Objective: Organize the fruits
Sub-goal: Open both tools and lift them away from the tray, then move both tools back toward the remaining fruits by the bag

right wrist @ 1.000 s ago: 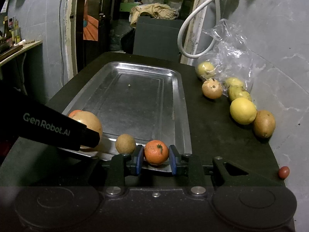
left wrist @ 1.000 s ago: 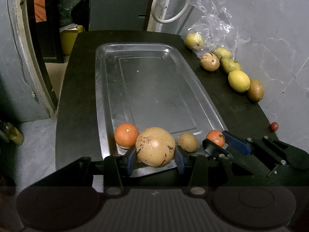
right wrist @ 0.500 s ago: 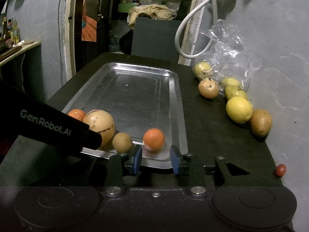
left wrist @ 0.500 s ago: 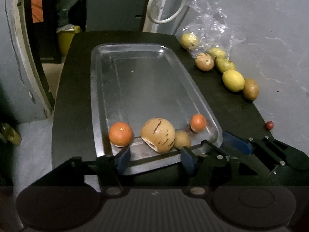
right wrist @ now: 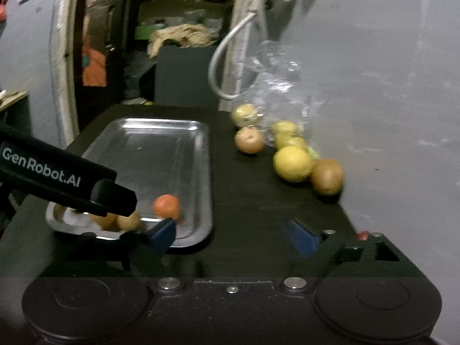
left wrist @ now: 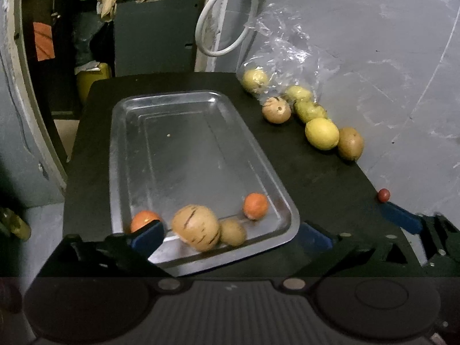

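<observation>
Here, in the left wrist view, the left tongs (left wrist: pixel 231 235) stand spread wide and hold nothing; the left blue pad covers part of an orange fruit (left wrist: pixel 143 220) at the near left corner of the metal tray (left wrist: pixel 184 149), and the right pad sits just past the tray's near right corner. Between the pads, inside the tray's near end, lie a large tan streaked fruit (left wrist: pixel 196 227), a small brownish fruit (left wrist: pixel 233 232) touching it, and a second orange fruit (left wrist: pixel 255 205) a little apart to the right. The tray rests on a black desk (left wrist: pixel 316 178). Along the desk's right side sit more fruit: a yellow lemon (left wrist: pixel 322 134) touching a brown fruit (left wrist: pixel 350 143), and others by a clear plastic bag (left wrist: pixel 284 57). A small red fruit (left wrist: pixel 383 195) lies at the desk's right edge. In the right wrist view, which is blurred, the right tongs (right wrist: pixel 233 238) are also spread wide and empty, hovering over bare desk beside the tray's near right corner. Its left pad lies just in front of the orange fruit in the tray. The left gripper's black body crosses the tray's near end, partly hiding the other fruit there.
</observation>
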{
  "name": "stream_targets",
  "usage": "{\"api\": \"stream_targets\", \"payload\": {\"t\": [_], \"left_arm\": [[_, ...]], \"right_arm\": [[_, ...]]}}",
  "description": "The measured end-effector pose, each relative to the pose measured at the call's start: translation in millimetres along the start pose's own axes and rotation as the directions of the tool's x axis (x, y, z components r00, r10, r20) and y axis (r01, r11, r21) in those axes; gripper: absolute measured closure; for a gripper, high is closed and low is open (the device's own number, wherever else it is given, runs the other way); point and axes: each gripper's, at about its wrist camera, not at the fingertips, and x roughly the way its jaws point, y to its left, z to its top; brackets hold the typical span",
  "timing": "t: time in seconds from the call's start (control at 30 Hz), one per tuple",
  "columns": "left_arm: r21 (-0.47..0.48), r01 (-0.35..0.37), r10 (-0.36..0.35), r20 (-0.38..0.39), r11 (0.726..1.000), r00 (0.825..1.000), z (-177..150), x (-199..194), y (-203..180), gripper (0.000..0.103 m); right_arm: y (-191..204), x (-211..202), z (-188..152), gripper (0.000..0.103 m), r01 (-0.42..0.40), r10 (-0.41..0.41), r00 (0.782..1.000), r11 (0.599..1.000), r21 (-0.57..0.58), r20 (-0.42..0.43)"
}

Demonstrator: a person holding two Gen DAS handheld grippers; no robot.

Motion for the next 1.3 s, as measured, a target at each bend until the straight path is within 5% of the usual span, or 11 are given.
{"api": "stream_targets", "payload": {"t": [0.57, 1.3], "left_arm": [[0.105, 0.035, -0.031, -0.037, 0.994, 0.999, 20.7, 44.5, -71.9, 0.001], [0.208, 0.082, -0.075, -0.042, 0.975, 0.996, 60.2, 107.0, -127.5, 0.001]], "right_arm": [[-81.0, -9.7, -16.2, 0.001, 0.175, -0.179, 0.984, 0.961, 0.216, 0.002], [-109.8, 27.4, -27.5, 0.004, 0.160, -0.144, 0.987, 0.917, 0.365, -0.072]]}}
